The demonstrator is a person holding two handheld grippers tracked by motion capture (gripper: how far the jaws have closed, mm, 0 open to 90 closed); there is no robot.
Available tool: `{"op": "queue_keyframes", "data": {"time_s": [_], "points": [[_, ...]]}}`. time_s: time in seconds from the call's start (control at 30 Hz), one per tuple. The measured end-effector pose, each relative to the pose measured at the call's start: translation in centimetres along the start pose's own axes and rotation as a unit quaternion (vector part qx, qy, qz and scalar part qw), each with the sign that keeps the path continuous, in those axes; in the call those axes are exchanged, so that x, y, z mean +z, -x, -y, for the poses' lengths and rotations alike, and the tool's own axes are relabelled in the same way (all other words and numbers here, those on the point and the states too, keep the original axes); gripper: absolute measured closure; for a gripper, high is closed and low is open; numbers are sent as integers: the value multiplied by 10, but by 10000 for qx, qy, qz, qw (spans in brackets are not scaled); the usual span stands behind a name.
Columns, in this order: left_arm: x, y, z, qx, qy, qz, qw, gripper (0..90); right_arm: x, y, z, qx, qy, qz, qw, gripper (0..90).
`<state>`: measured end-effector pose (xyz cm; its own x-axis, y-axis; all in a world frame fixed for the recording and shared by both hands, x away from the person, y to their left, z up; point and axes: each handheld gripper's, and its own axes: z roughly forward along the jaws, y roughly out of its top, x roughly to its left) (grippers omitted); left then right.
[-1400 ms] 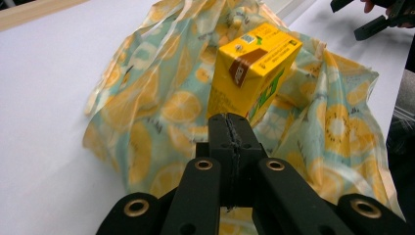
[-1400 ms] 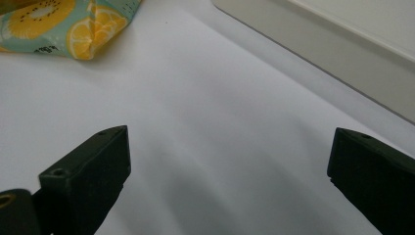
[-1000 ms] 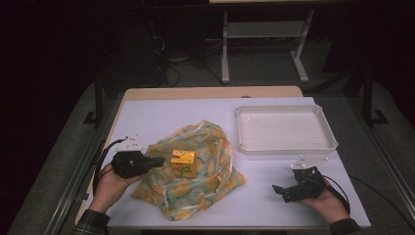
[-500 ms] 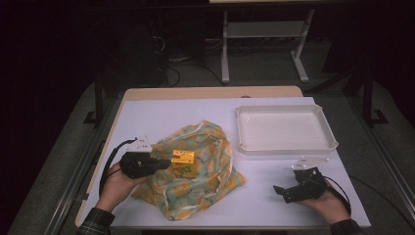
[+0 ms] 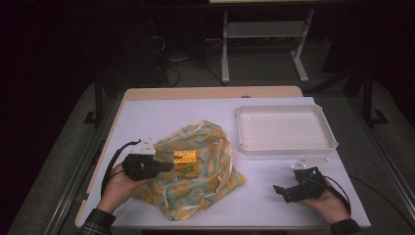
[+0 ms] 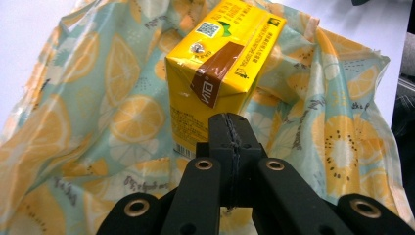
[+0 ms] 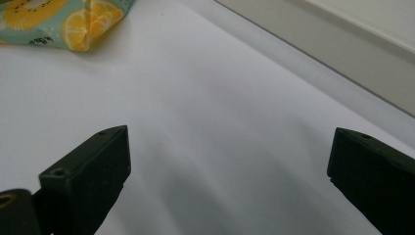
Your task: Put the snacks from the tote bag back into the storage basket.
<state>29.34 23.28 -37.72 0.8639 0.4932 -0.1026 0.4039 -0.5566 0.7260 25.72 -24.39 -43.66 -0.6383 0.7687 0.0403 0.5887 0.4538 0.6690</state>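
With its jaws pressed together on nothing, the left gripper (image 6: 230,147) has crept up behind the yellow carton (image 6: 222,63) on the lemon-print bag (image 6: 112,122), likely about to nudge it.

Carton (image 6: 222,58): bright yellow, brown band, centre frame. Cloth (image 5: 215,147) beneath it: pale teal with orange and yellow citrus-slice print. Tray (image 5: 286,148), upper right: plain white. Table cover (image 5: 147,117): white. Both gripper bodies: black.
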Motion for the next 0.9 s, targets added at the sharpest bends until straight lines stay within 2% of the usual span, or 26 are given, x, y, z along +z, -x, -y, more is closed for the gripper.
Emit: {"op": "queue_keyframes", "data": {"time_s": [0.37, 0.73, 0.87, 0.9], "points": [[7, 11, -5, 133, -31, 179, 9997, 897, 0, 0, 0, -1, -3, 3, 10000, 19], [14, 18, -11, 244, -88, 260, 9993, 897, 0, 0, 0, -8, -12, -7, 10000, 20], [16, 20, -12, 228, -79, 279, 9993, 897, -1, 0, 0, 27, -38, -18, 10000, 20], [18, 21, -14, 282, -83, 301, 9991, 897, -1, 0, 0, 19, -36, -17, 10000, 20]]}}
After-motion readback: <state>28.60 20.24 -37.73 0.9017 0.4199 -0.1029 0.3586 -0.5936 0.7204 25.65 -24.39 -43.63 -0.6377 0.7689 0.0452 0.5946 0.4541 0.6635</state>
